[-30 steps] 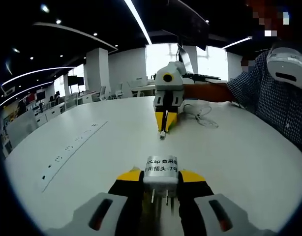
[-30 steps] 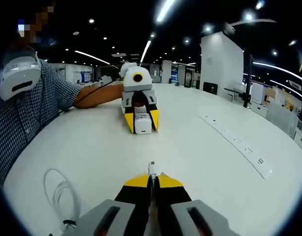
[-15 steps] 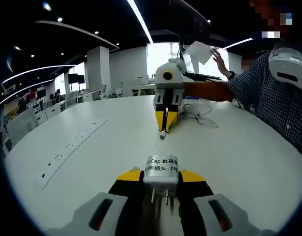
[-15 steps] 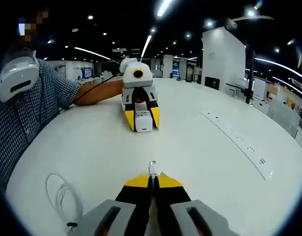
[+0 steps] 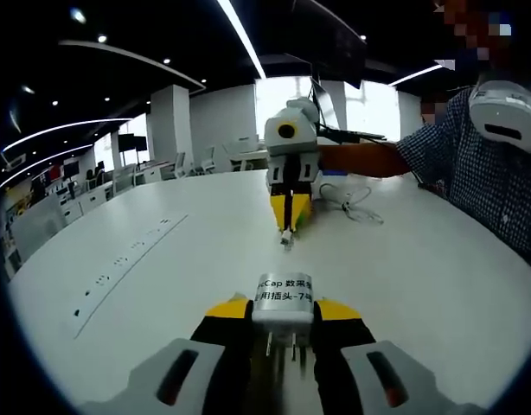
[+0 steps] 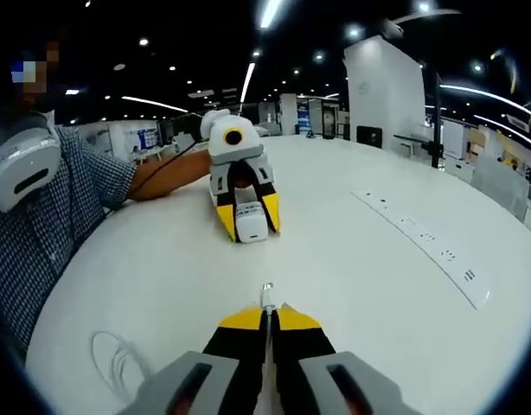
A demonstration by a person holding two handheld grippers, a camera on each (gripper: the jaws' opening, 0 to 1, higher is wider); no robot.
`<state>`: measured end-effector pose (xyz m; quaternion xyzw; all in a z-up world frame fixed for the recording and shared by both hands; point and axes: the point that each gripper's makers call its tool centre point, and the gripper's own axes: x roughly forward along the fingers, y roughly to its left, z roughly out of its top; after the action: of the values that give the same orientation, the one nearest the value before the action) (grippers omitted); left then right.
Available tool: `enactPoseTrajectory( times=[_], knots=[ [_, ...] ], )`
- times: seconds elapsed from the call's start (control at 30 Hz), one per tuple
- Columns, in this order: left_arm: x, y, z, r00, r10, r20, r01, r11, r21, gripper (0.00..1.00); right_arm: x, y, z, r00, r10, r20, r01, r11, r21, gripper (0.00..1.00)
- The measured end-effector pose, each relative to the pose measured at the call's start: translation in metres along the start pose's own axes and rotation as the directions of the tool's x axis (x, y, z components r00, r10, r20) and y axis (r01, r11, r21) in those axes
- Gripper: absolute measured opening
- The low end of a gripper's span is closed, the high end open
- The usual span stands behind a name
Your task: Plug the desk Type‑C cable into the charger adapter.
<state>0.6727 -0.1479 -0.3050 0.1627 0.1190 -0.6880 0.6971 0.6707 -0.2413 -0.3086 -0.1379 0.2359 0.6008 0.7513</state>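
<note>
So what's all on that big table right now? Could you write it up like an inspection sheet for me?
Surface: a wide white table.
Job's things: white charger adapter with printed label; metal Type-C plug.
Clutter: nothing seen.
Grippers: left claw is shut on the adapter, prongs toward its camera; right claw is shut on the plug, whose tip pokes out in front. The two face each other across a gap, not yet mated.
Cables: loose white cable coiled on the table near the person.
Surroundings: flush socket strip set into the table; a person in a checked shirt; open office with ceiling light strips.
</note>
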Motion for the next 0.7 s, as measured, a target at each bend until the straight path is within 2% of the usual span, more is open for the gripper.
enactPoseTrajectory(
  times=[0.57, 0.7],
  knots=[
    [0.003, -0.001, 0.002, 1.0, -0.008, 0.012, 0.008, 1.0, 0.017, 0.27, 0.016, 0.009, 0.006, 0.999, 0.052, -0.005, -0.052, 0.998, 0.045, 0.06],
    [0.002, -0.001, 0.001, 1.0, -0.01, 0.017, 0.009, 1.0, 0.019, 0.27, 0.019, 0.011, 0.01, 0.998, 0.065, 0.01, -0.066, 0.996, 0.055, 0.06]
  ],
)
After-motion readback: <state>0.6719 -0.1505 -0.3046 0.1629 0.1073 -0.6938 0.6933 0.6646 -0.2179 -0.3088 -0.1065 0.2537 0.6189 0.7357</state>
